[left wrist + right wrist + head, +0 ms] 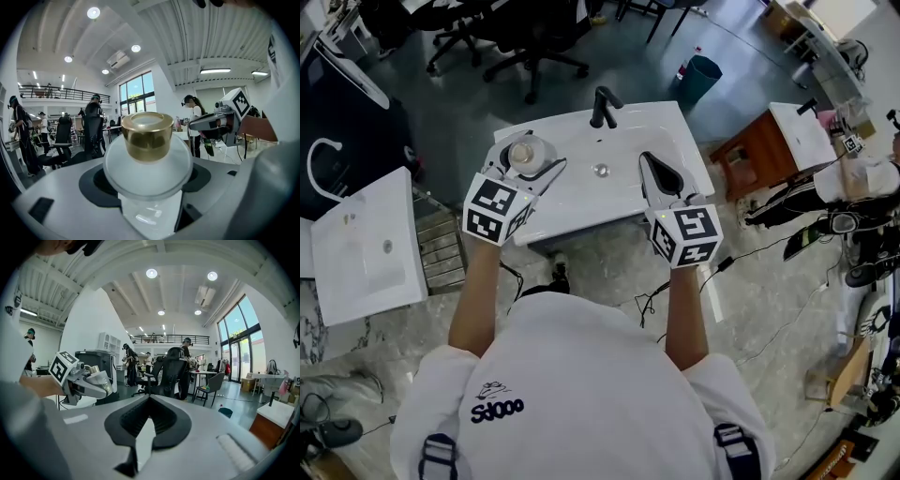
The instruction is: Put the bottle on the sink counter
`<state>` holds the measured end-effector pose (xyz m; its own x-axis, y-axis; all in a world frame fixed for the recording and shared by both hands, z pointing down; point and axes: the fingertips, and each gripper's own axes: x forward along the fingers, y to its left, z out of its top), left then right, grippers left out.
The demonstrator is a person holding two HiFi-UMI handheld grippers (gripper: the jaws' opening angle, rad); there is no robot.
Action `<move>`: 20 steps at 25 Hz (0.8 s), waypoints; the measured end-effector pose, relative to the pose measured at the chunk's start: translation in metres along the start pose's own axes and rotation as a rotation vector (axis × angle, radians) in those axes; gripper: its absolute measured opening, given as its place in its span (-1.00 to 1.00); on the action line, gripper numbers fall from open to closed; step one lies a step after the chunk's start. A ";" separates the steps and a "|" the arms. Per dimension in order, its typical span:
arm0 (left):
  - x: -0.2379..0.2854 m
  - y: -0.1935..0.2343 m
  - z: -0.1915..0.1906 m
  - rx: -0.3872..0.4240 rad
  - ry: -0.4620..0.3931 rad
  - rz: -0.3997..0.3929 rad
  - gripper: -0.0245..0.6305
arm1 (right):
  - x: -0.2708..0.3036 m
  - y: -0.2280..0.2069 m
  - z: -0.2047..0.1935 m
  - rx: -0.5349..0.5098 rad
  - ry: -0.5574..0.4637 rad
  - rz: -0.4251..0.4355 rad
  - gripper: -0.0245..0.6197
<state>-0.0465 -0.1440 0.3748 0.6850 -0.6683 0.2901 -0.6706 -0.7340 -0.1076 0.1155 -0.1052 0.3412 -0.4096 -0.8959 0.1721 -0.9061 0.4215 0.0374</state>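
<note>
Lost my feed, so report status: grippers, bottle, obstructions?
Left gripper shut on bottle, over left rear corner of sink counter. Right gripper shut, empty. Faucet apart from bottle.

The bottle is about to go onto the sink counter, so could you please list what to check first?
1. Bottle clamped in left gripper: ok.
2. Cap on, bottle upright: ok.
3. Bottle above the counter, left of the faucet: ok.
4. Spot under it bare: cannot tell, hidden.
5. Height above counter: cannot tell.
6. Right gripper shut, empty, apart from bottle: ok.
</note>
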 end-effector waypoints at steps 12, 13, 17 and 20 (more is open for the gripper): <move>0.054 0.038 -0.014 -0.020 0.044 -0.062 0.11 | 0.056 -0.023 -0.013 0.023 0.058 -0.021 -0.90; 0.058 0.041 -0.016 -0.023 0.049 -0.065 0.11 | 0.060 -0.025 -0.013 0.023 0.061 -0.022 -0.89; 0.074 0.053 -0.027 -0.034 0.070 -0.072 0.11 | 0.075 -0.029 -0.016 0.031 0.071 -0.027 -0.90; 0.087 0.062 -0.041 -0.033 0.100 -0.081 0.11 | 0.087 -0.031 -0.023 0.040 0.086 -0.031 -0.90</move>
<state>-0.0399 -0.2424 0.4322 0.7065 -0.5902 0.3906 -0.6242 -0.7797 -0.0491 0.1102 -0.1931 0.3778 -0.3727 -0.8923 0.2549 -0.9222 0.3866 0.0050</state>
